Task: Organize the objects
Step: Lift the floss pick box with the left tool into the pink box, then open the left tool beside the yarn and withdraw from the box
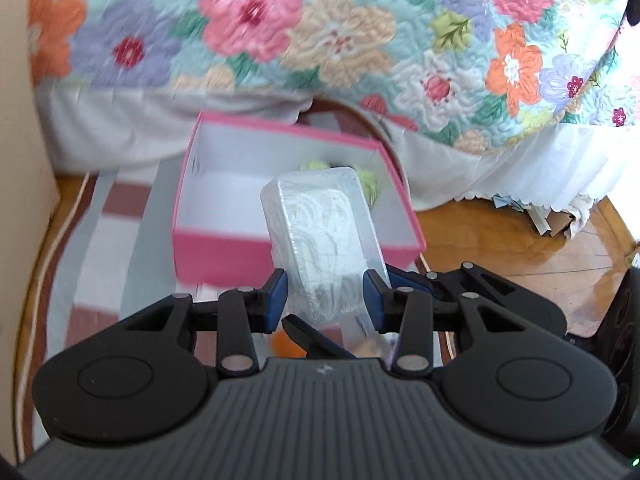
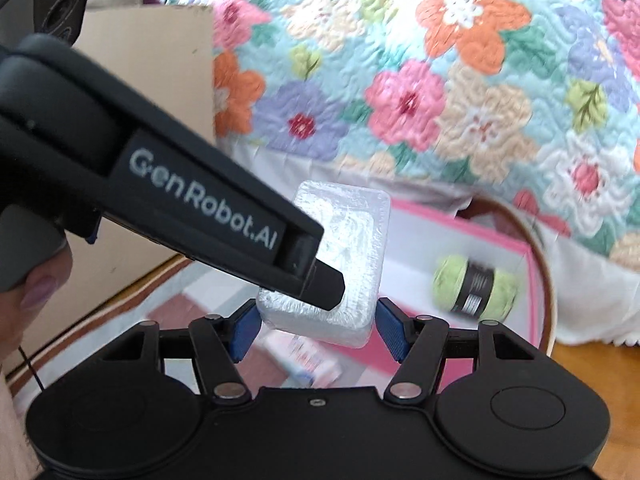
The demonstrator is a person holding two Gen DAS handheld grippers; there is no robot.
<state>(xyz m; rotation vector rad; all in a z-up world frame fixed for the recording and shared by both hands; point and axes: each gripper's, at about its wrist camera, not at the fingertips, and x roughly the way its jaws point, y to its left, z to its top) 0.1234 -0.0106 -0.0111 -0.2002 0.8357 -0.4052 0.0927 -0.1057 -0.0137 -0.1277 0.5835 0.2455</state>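
A clear plastic case of white cable (image 1: 324,240) is held in my left gripper (image 1: 325,300), whose blue pads (image 1: 276,300) press its sides, above the near wall of an open pink box (image 1: 224,252). In the right wrist view the left gripper's black finger (image 2: 316,276) lies across the same case (image 2: 344,256). My right gripper (image 2: 318,330) is spread with its blue pads (image 2: 390,332) at the case's lower corners; contact is unclear. A green yarn ball with a black label (image 2: 476,286) lies inside the box (image 2: 532,276).
The box sits on a striped pink, white and grey rug (image 1: 108,248) over a wooden floor (image 1: 500,240). A bed with a floral quilt (image 1: 320,32) and white skirt stands behind. A small packet (image 2: 304,356) lies on the rug. A beige wall (image 1: 20,160) is at the left.
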